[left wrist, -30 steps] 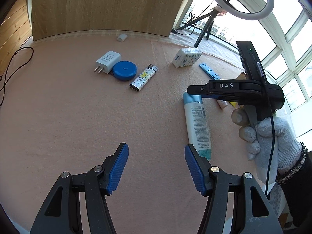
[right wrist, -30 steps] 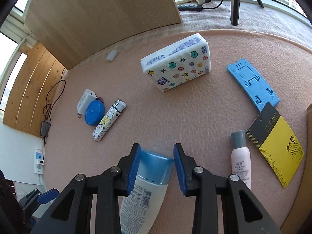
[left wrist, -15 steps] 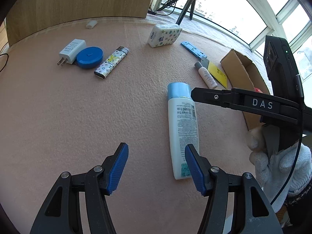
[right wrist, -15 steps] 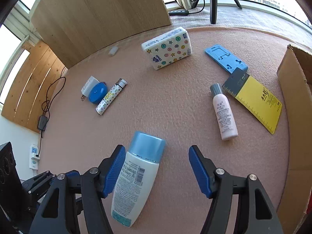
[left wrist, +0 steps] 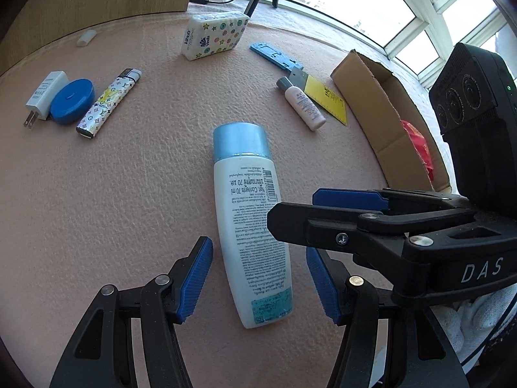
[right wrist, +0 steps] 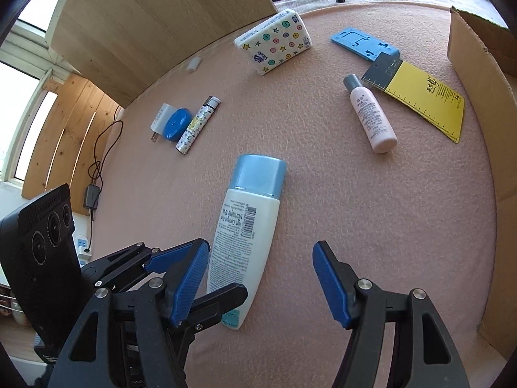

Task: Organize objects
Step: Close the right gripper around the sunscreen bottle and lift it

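A white bottle with a light-blue cap (left wrist: 248, 213) lies flat on the pink mat (left wrist: 113, 194), cap pointing away from me. My left gripper (left wrist: 258, 281) is open, and its blue pads (left wrist: 197, 274) straddle the bottle's bottom end with a gap on each side. In the right wrist view my right gripper (right wrist: 260, 281) is open too and holds nothing. The same bottle (right wrist: 248, 226) lies just inside its left pad (right wrist: 190, 274). The two grippers sit close together, the right gripper (left wrist: 303, 210) reaching in from the right in the left wrist view.
An open cardboard box (left wrist: 387, 123) with something red inside lies at the right. On the mat lie a small pink bottle (left wrist: 303, 105), yellow ruler card (left wrist: 326, 97), blue phone stand (left wrist: 274, 55), tissue pack (left wrist: 213, 35), patterned lighter (left wrist: 108, 103), blue round case (left wrist: 72, 102) and white charger (left wrist: 45, 92).
My right gripper opened off the bottle's blue cap and drew back, leaving the bottle lying on the mat. My left gripper moved in and down until its pads flank the bottle's base.
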`<state>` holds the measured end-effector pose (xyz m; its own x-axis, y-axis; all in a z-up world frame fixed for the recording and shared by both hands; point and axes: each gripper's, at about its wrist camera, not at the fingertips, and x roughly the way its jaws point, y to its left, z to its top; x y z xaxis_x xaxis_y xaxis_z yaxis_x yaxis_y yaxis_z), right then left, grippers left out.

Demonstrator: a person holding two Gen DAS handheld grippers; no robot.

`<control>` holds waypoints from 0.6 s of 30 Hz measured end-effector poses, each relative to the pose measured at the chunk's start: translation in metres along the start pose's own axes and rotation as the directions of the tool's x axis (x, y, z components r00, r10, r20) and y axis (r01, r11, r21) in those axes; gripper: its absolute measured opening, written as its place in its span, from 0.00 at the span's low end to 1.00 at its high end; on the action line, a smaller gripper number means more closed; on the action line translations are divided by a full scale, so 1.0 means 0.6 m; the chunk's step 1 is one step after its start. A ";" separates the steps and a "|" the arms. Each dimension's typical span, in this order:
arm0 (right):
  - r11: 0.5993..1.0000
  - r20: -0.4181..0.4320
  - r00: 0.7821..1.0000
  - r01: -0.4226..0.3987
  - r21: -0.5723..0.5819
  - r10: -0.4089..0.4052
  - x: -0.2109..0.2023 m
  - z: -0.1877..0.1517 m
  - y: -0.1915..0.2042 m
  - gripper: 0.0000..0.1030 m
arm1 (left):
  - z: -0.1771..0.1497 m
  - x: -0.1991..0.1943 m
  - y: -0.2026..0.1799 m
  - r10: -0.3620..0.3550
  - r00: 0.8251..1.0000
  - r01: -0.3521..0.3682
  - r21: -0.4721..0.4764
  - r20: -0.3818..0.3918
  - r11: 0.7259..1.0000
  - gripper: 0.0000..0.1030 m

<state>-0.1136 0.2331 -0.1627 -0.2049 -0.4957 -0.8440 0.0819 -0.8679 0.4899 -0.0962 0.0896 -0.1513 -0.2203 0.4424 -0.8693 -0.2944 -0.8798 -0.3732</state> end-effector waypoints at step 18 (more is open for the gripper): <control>1.000 -0.077 0.997 -0.012 -0.020 0.010 0.034 0.000 0.012 0.62 | -0.007 0.007 -0.002 -0.030 1.000 0.030 -0.007 -0.006 1.000 0.56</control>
<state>-0.1171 0.2165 -0.1765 -0.1285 -0.5057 -0.8531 0.1036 -0.8624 0.4956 -0.0929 0.0920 -0.1557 -0.2057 0.4676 -0.8597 -0.2944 -0.8673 -0.4013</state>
